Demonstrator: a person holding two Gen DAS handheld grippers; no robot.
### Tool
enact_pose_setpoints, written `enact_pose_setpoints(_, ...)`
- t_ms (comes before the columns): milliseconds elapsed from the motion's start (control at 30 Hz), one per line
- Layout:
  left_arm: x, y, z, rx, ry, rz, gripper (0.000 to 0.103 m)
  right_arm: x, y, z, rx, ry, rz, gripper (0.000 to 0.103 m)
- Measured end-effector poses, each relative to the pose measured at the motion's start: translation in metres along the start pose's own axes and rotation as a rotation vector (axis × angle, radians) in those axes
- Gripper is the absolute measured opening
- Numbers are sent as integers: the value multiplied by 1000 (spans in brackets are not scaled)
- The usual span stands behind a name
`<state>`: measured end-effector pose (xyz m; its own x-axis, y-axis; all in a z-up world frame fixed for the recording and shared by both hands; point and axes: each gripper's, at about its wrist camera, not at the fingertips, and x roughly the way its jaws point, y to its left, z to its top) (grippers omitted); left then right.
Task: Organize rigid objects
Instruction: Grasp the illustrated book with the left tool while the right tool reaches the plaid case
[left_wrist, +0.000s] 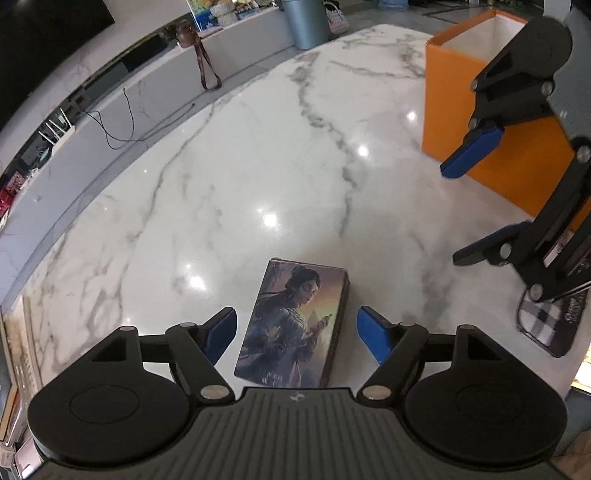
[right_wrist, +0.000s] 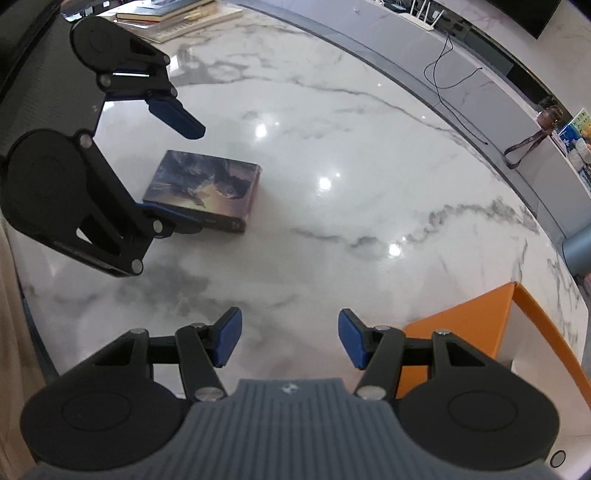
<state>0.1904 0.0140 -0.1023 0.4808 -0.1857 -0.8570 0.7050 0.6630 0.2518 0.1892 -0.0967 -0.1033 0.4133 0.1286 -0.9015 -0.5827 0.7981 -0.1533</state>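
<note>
Illustrated box (left_wrist: 295, 325) flat on marble table (left_wrist: 221, 184); flanking it, spread left gripper (left_wrist: 297, 334); beyond it, orange bin (left_wrist: 476, 110).

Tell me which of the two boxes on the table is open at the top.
The orange box: it stands upright with no lid, its white inside showing. The picture box, printed with a woman, lies flat and closed between the left gripper fingers.

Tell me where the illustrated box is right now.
The illustrated box lies flat on the marble table, between the open left tongs. In the right wrist view it sits at left, away from the orange box.
</note>
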Motion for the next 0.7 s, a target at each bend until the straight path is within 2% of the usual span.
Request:
enact_pose_setpoints(133, 14, 4, 0, -25, 22, -31, 84, 7, -3, 5, 9, 23, 6, 58)
enact_pose_setpoints(267, 16, 5, -5, -59, 9, -20, 76, 9, -1, 8, -19, 34, 13, 58)
enact_pose_setpoints(367, 11, 2, -8, -81, 12, -20, 73, 7, 1, 8, -48, 43, 28, 58)
enact_pose_setpoints(700, -5, -23, -14, -183, 146, 19, 71, -16, 16, -9, -183, 111, 114, 59)
